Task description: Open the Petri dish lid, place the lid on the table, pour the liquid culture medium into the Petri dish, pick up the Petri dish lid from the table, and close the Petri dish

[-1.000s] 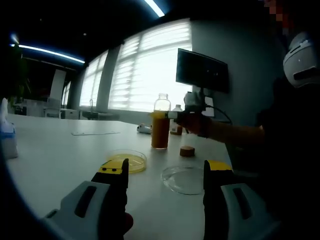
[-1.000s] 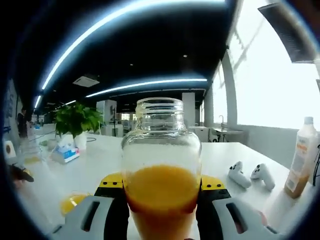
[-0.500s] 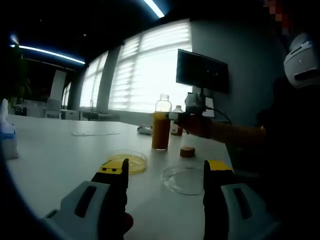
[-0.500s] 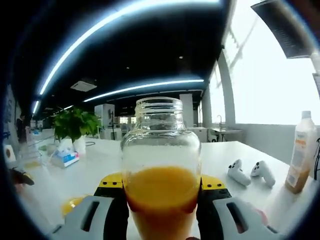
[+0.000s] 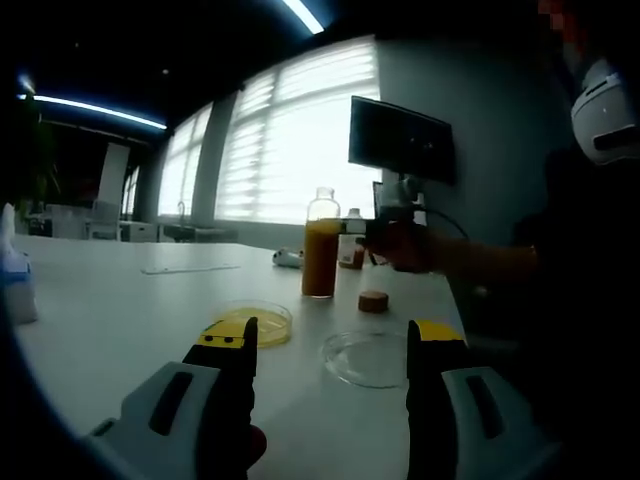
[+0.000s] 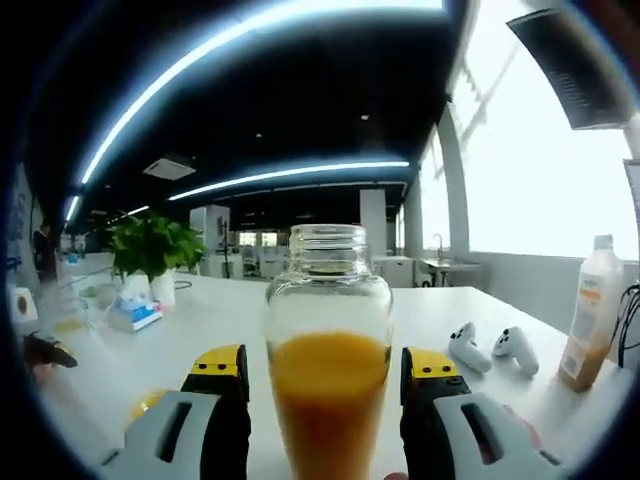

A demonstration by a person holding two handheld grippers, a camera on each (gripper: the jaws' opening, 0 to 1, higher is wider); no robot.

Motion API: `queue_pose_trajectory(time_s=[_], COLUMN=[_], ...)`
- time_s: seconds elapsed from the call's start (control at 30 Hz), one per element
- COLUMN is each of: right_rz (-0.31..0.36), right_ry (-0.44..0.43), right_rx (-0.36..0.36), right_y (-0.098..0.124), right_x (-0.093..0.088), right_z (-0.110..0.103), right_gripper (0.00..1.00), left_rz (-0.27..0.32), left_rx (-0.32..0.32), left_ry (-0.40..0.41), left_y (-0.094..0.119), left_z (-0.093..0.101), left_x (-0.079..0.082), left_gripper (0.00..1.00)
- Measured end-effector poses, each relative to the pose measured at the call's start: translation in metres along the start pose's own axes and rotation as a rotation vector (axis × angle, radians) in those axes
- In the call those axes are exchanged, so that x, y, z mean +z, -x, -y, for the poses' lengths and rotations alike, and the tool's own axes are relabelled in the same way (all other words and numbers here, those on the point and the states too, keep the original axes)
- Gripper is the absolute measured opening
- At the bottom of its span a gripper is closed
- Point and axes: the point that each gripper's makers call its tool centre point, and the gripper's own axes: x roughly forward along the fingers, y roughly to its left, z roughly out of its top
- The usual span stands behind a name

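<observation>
The Petri dish (image 5: 256,324) with yellow medium in it sits uncovered on the white table (image 5: 110,310), just past my left jaw. Its clear lid (image 5: 368,358) lies flat to the right of it. My left gripper (image 5: 330,345) is open and holds nothing. Behind the dish stands the glass bottle (image 5: 320,246) of orange liquid, uncapped, with its brown cap (image 5: 373,301) beside it. The right gripper (image 5: 392,232) hovers just right of the bottle. In the right gripper view the bottle (image 6: 328,390) stands between the open jaws of my right gripper (image 6: 326,362), with a gap on each side.
Two white controllers (image 6: 490,348) and a plastic bottle (image 6: 585,330) lie to the right of the glass bottle. A plant (image 6: 150,262) and a tissue box (image 6: 132,310) stand at the far left. A monitor (image 5: 400,140) hangs behind. A person's arm (image 5: 470,265) reaches in from the right.
My right gripper has opened, let go of the glass bottle and drawn back a little; the bottle now looks narrower between the jaws. My left gripper has stayed still.
</observation>
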Motion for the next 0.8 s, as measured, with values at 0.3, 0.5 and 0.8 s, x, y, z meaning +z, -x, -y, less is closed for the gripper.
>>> queue_pose_trajectory(time_s=[0.3, 0.5, 0.8], right_rz=[0.051, 0.083, 0.029], right_ry=[0.031, -0.082, -0.138], right_rx=[-0.055, -0.051, -0.027], right_y=[0.020, 0.040, 0.066], right_x=[0.017, 0.017, -0.001], right_z=[-0.002, -0.014, -0.014], right_gripper=[0.54, 0.50, 0.53], left_rz=[0.002, 0.007, 0.005], left_rx=[-0.008, -0.015, -0.018], left_ry=[-0.010, -0.018, -0.034], left_y=[0.001, 0.001, 0.001], left_z=[0.002, 0.003, 0.005], left_x=[0.001, 0.002, 0.001], left_gripper=[0.51, 0.51, 0.51])
